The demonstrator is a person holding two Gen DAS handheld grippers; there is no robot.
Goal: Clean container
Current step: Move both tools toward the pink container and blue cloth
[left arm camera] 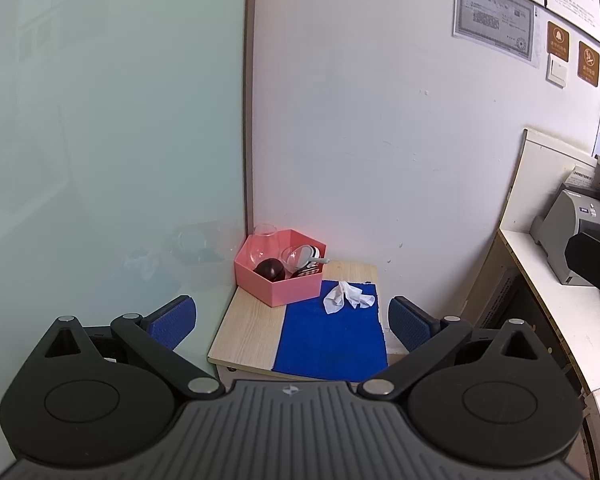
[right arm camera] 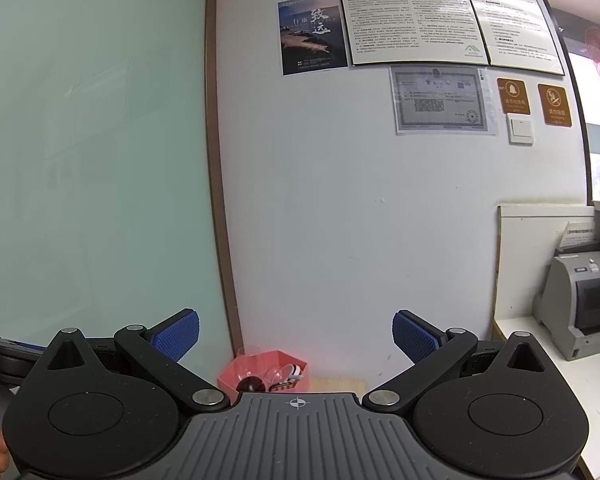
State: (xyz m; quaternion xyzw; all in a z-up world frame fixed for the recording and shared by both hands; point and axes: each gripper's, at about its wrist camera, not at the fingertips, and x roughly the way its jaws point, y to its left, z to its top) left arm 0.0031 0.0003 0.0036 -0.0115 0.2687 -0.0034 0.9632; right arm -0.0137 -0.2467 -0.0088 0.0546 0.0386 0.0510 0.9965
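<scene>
A pink hexagonal container (left arm camera: 288,290) stands at the back left of a small wooden table (left arm camera: 244,328), in the room's corner. It holds a clear glass flask (left arm camera: 263,242), a small clear glass (left arm camera: 291,257), a dark round object (left arm camera: 271,270) and a white item. A crumpled white tissue (left arm camera: 346,297) lies on a blue cloth (left arm camera: 332,336) right of the container. My left gripper (left arm camera: 292,322) is open and empty, well in front of the table. My right gripper (right arm camera: 296,338) is open and empty, held higher; the container (right arm camera: 230,376) shows low between its fingers.
A frosted glass partition (left arm camera: 100,140) runs along the left. A white wall (left arm camera: 380,120) with posted papers is behind the table. A counter (left arm camera: 572,312) with a grey printer (left arm camera: 568,220) stands on the right.
</scene>
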